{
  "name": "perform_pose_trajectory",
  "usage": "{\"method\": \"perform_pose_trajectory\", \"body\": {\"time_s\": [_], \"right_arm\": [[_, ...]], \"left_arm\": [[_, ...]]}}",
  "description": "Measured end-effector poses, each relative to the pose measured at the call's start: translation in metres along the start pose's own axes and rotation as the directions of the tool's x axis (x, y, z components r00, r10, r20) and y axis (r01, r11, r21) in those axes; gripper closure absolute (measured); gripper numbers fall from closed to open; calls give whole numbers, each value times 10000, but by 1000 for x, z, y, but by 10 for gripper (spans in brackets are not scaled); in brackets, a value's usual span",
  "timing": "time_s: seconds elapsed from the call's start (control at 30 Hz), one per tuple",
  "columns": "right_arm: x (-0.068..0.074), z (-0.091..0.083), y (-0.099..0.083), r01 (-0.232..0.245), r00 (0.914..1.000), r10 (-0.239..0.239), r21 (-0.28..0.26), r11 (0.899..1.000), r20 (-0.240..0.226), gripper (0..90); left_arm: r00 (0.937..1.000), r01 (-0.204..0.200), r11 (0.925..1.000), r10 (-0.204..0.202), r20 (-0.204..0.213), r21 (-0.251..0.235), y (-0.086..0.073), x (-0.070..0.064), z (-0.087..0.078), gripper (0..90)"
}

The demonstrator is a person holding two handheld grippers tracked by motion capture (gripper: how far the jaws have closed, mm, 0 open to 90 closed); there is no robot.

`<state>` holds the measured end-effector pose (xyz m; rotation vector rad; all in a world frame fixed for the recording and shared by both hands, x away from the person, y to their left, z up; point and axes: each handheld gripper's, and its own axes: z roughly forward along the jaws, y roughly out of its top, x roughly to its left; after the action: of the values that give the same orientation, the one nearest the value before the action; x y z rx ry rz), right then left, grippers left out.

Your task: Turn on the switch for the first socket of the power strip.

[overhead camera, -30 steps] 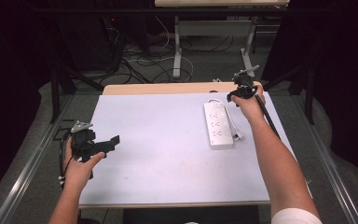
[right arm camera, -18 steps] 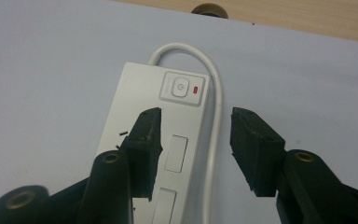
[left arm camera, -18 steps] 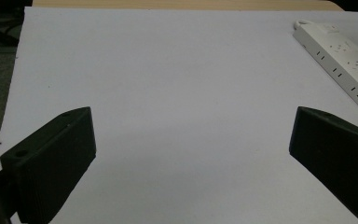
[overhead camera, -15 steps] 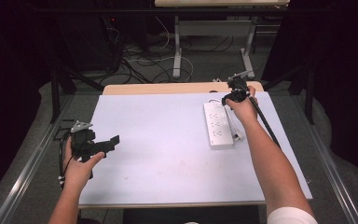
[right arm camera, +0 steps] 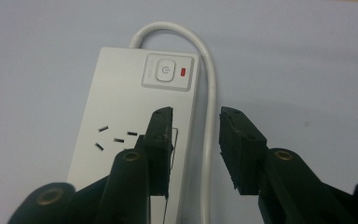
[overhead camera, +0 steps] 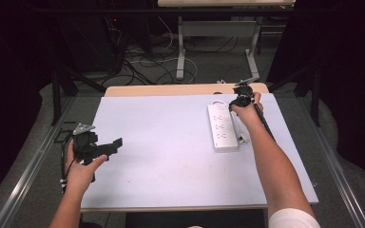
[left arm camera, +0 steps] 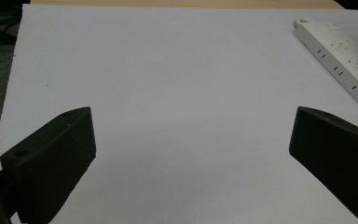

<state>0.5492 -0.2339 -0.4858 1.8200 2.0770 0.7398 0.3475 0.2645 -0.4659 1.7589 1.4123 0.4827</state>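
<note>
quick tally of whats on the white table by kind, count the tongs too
Power strip, white, with its cable: 1
Handheld tongs: 2, the left tongs open over the table's near left edge, the right tongs open above the strip's switch end
White table: 1
Total: 4

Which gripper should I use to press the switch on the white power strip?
Right. The right gripper hovers, jaws open, over the white plastic power strip, close to its switch. The left gripper is far off near the table's left edge.
</note>
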Motion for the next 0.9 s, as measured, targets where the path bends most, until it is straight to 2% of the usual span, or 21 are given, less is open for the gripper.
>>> {"method": "perform_pose_trajectory", "body": {"time_s": [0.2, 0.23, 0.4, 0.43, 0.6, 0.67, 0.9], "right_arm": [[3, 5, -1, 92, 9999, -89, 294, 9995, -89, 766], [4, 7, -1, -9, 9999, 12, 235, 9997, -114, 775], [6, 11, -2, 90, 9998, -84, 287, 9995, -205, 819], [6, 13, -2, 32, 9994, -24, 228, 9997, -337, 829], [8, 18, -3, 66, 9995, -55, 373, 9993, -314, 894], [9, 19, -3, -116, 9991, 129, 315, 9994, -411, 900], [8, 22, -2, -115, 9992, 127, 302, 9995, -387, 900]], "left_arm": [[10000, 3, 10000, -3, -2, -7, 0, 0, 0, 5], [10000, -2, 10000, 2, 11, -15, 0, 0, 0, 5], [10000, 6, 10000, -6, 22, -15, 0, 0, 0, 5], [10000, 5, 10000, -5, 16, -17, 0, 0, 0, 5], [10000, 10, 10000, -10, -1, 16, 0, 1, -1, 5], [10000, 6, 10000, -6, -1, 18, 0, 1, -1, 5], [10000, 14, 10000, -14, 6, 22, 0, 1, 0, 5]]}}
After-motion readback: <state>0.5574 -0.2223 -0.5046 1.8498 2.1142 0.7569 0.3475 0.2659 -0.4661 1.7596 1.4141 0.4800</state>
